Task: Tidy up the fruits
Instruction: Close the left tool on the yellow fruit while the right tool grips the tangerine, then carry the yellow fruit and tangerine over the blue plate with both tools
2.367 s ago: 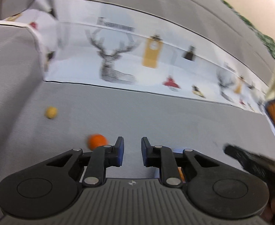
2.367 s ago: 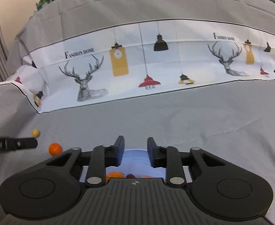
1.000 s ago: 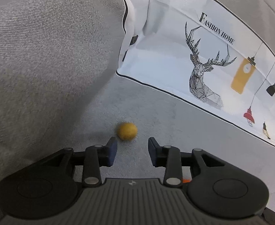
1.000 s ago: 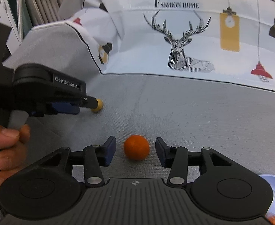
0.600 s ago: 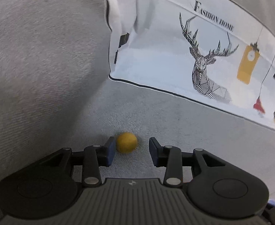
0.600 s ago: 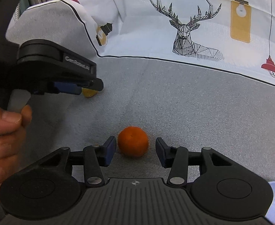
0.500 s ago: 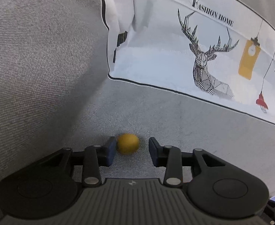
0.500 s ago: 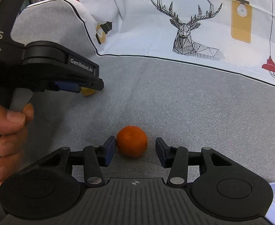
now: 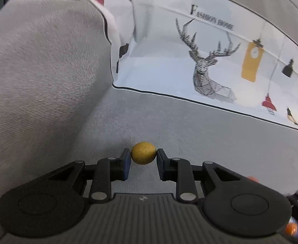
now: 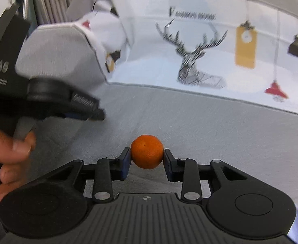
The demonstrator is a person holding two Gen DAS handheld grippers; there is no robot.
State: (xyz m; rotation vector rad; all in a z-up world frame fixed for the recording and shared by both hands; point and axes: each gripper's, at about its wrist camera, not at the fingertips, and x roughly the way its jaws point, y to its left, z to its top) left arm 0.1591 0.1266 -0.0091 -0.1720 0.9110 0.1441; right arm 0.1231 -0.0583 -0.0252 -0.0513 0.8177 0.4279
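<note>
Left gripper clamped on small yellow fruit, both pads touching it, above grey sofa seat beside the armrest. Right gripper clamped on orange, both pads in contact. Whether either fruit is clear of the seat: cannot tell, view blurred

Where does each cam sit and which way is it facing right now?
Left wrist: on the left gripper, looking forward along its fingers at the yellow fruit clamped between them, with the grey sofa cover beyond.
Right wrist: on the right gripper, facing the orange pinched between its fingers; the left gripper and the person's left hand show at the left edge.
Shared: the deer print on the white band.
</note>
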